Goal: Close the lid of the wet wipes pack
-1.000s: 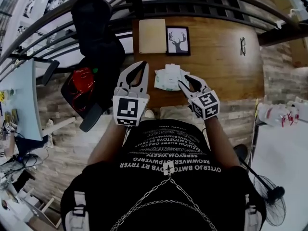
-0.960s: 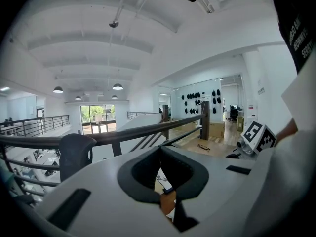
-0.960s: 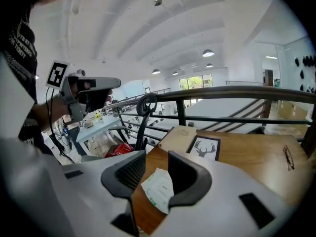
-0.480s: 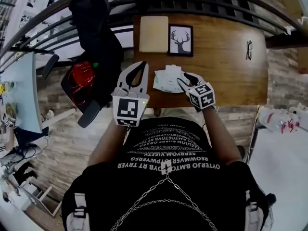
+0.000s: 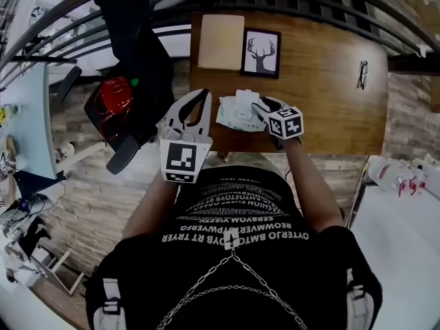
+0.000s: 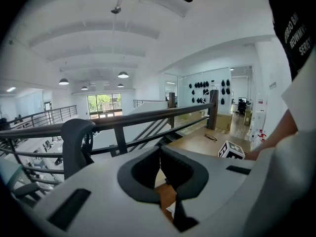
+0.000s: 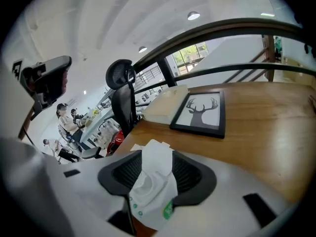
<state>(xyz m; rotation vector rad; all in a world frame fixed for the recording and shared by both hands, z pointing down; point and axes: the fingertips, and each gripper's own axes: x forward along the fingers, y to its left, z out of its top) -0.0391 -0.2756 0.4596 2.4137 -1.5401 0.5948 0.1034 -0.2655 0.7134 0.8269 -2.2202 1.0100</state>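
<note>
The wet wipes pack (image 5: 237,113) lies on the wooden table (image 5: 323,95) near its front edge, white with green print. In the right gripper view the pack (image 7: 148,196) shows through the gap between the jaws, with a white flap (image 7: 157,158) standing up from its top. My right gripper (image 5: 259,106) hangs just over the pack's right end, open; its jaws have just been opening and the pads do not press on the pack. My left gripper (image 5: 204,93) hovers left of the pack, beyond the table's front left corner, with its fingertips together and nothing held (image 6: 159,152).
A framed deer picture (image 5: 261,52) and a beige board (image 5: 220,42) lie at the table's far side. Glasses (image 5: 362,74) rest at the far right. A black office chair (image 5: 134,40) with a red object (image 5: 113,108) stands left of the table, with a railing behind.
My right gripper has dropped down and forward onto the pack's right end. The left gripper has sunk a little and stays left of the pack.
</note>
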